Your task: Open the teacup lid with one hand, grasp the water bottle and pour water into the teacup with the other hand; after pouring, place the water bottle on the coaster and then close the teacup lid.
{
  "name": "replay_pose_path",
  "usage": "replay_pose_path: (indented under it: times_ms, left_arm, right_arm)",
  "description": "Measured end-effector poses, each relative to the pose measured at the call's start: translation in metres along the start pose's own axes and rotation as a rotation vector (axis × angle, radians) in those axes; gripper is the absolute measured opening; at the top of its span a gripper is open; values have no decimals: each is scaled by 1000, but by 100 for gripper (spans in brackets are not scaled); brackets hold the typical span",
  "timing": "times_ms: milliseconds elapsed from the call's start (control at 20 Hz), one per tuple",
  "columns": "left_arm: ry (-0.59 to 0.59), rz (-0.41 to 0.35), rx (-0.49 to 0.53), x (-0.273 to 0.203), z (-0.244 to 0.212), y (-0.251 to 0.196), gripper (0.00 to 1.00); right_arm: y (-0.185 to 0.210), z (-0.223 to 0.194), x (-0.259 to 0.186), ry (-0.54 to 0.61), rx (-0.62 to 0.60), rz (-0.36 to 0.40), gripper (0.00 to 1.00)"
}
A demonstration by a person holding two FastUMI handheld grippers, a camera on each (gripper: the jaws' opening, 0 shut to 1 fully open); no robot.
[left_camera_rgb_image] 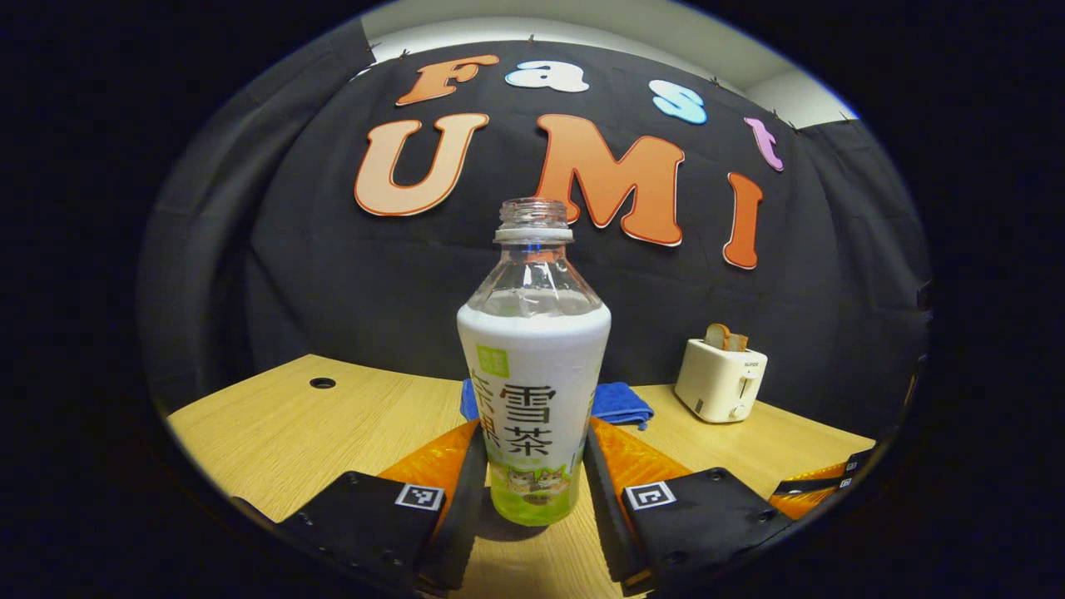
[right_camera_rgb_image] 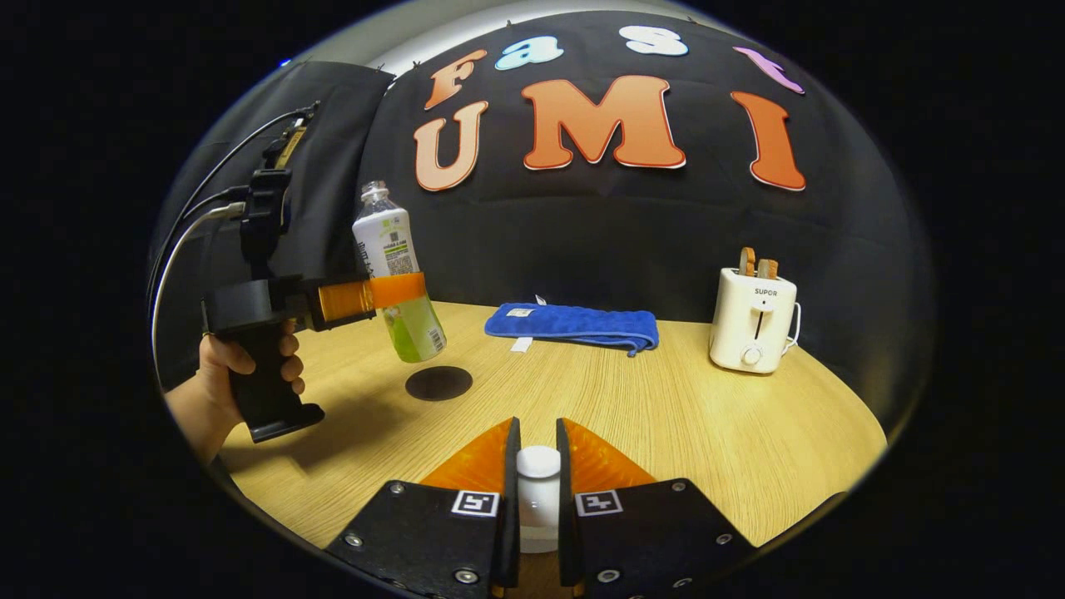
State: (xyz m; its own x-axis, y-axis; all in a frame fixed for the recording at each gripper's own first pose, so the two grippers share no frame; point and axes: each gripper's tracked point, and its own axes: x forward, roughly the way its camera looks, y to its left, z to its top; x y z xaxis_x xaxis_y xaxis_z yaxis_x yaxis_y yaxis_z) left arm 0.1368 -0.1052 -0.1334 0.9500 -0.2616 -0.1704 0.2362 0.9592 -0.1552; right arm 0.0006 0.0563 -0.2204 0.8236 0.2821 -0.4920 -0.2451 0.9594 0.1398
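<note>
In the left gripper view the left gripper (left_camera_rgb_image: 532,491) has its jaws closed against both sides of the water bottle (left_camera_rgb_image: 533,391), low on the label, with the uncapped neck standing upright above them. The right gripper view shows that bottle lifted off the table (right_camera_rgb_image: 666,416) and slightly tilted, hanging just above the dark round coaster (right_camera_rgb_image: 438,383), a hand (right_camera_rgb_image: 225,366) wrapped round the grip. The right gripper (right_camera_rgb_image: 538,491) is nearly closed, both fingers pressing the white knob of the teacup lid (right_camera_rgb_image: 538,466) (the cup itself cannot be made out). Beyond both jaws lie a blue towel (right_camera_rgb_image: 574,323) and a white toaster (right_camera_rgb_image: 753,320).
</note>
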Motion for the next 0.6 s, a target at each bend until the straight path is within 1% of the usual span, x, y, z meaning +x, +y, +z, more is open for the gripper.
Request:
replay_pose_path:
  times_ms: [50,100,200,250,300,350,400,450,500,550,600]
  left_arm:
    - [6,-8,1,2,-3,-1,65]
    - [9,-14,-4,5,-4,-2,63]
    - [28,-10,-13,7,-11,1,64]
    - [44,-12,-20,11,-16,1,64]
    - [52,-9,-23,14,-18,2,66]
    - [62,-6,-22,17,-21,3,64]
    - [66,-5,-21,19,-22,3,66]
    - [73,-4,-20,21,-25,3,64]
    - [80,0,-14,23,-26,4,66]
    - [92,8,-5,25,-30,7,64]
    - [103,13,-6,27,-34,9,66]
  right_arm:
    - [1,-3,0,4,5,2,19]
    - [1,-7,2,14,5,5,19]
    - [1,-10,3,18,2,7,19]
    - [1,-8,3,13,2,12,20]
    - [2,-9,2,15,-7,12,23]
    - [2,-7,0,14,-26,10,27]
    - [2,-7,-2,9,-46,10,30]
    - [2,-6,-3,-2,-76,12,41]
    - [4,-3,-4,-14,-95,13,46]
    - [5,1,-6,-33,-113,14,56]
    - [4,7,-7,-53,-117,12,62]
